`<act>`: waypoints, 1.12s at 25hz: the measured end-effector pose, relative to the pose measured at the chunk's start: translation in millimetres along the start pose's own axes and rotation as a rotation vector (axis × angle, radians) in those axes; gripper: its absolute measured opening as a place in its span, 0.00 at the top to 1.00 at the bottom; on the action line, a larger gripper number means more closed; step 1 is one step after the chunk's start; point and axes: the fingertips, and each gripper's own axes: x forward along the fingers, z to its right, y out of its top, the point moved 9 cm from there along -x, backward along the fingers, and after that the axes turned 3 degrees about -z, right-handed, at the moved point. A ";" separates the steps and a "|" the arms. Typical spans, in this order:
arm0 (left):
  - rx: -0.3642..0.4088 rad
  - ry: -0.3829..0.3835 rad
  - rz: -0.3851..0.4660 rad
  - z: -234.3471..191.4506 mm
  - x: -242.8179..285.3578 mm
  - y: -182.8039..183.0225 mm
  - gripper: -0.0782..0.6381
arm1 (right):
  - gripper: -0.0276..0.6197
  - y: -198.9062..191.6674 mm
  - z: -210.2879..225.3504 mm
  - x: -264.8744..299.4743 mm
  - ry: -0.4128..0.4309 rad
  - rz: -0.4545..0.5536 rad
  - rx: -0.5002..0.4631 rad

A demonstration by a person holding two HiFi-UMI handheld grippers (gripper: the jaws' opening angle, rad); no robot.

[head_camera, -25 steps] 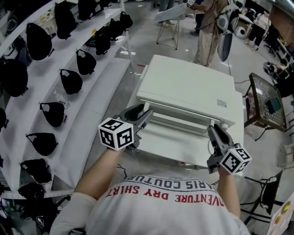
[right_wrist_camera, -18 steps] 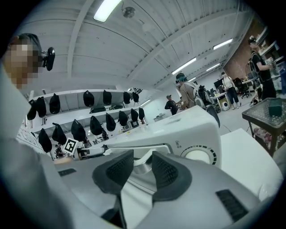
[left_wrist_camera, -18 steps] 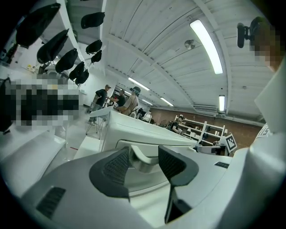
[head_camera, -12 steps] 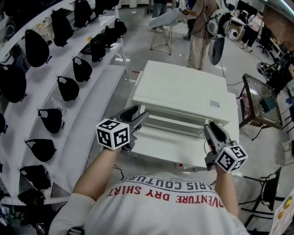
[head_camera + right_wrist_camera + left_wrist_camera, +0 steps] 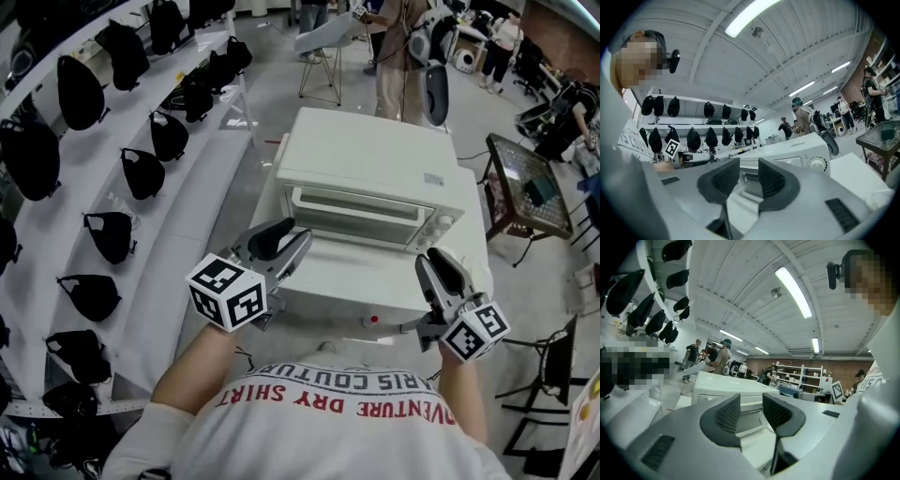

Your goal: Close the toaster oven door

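The white toaster oven [image 5: 375, 164] stands on a white table [image 5: 347, 281]. Its glass door [image 5: 356, 214] stands upright against the front and looks closed, with a knob [image 5: 441, 225] to its right. My left gripper [image 5: 292, 240] hovers off the oven's front left corner, apart from it. Its jaws have just been closing and hold nothing. My right gripper [image 5: 431, 262] is open in front of the knob side, touching nothing. The oven [image 5: 726, 385] shows through the gap of the left gripper [image 5: 751, 401]. The oven [image 5: 797, 154] shows likewise beyond the right gripper [image 5: 749, 166].
Tiered white shelves with several black bags [image 5: 141, 173] run along the left. People [image 5: 398, 56] stand behind the oven. A dark mesh side table [image 5: 530, 187] is at the right. A small red dot [image 5: 373, 319] marks the table's near edge.
The door, lying flat and open a second ago, now stands up against the oven front. Both grippers have drawn back from it towards me and risen.
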 end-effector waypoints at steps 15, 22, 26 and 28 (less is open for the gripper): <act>0.012 -0.271 -0.022 94.8 -55.0 -46.9 0.83 | 0.92 -35.4 -88.5 -70.6 0.102 0.005 0.025; 0.001 -0.290 -0.035 105.5 -60.7 -59.0 0.83 | 0.92 -46.7 -103.7 -85.9 0.085 -0.012 0.020; 0.000 -0.287 -0.049 110.4 -61.3 -63.0 0.83 | 0.92 -51.3 -105.8 -94.7 0.073 -0.015 0.026; -0.003 -0.288 -0.055 112.5 -60.4 -64.6 0.83 | 0.92 -52.4 -105.1 -97.8 0.070 -0.013 0.027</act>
